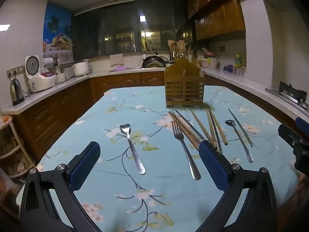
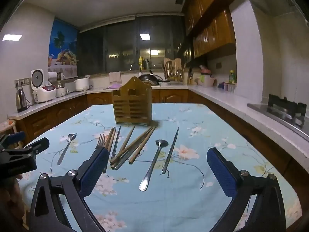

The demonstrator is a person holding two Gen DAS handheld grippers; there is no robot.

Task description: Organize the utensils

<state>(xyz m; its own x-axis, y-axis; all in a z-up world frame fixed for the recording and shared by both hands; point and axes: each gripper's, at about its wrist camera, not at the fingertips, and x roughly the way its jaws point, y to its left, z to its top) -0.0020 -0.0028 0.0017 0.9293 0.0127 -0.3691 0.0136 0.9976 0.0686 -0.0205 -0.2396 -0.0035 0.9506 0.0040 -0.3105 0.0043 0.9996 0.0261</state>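
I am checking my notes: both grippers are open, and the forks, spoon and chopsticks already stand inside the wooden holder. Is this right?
Not quite. Both views show the forks, spoon and chopsticks lying on the tablecloth in front of the wooden holder. Both grippers are open.

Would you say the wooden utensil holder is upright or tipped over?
Upright: the wooden utensil holder stands on its base on the table, peaked back pointing up.

Both wrist views look low and forward across the table (image 1: pixel 81 135) toward the wooden utensil holder (image 1: pixel 184 86), sharing it. The left view sits further left; the holder (image 2: pixel 132 106) stands centre-left in the right view.
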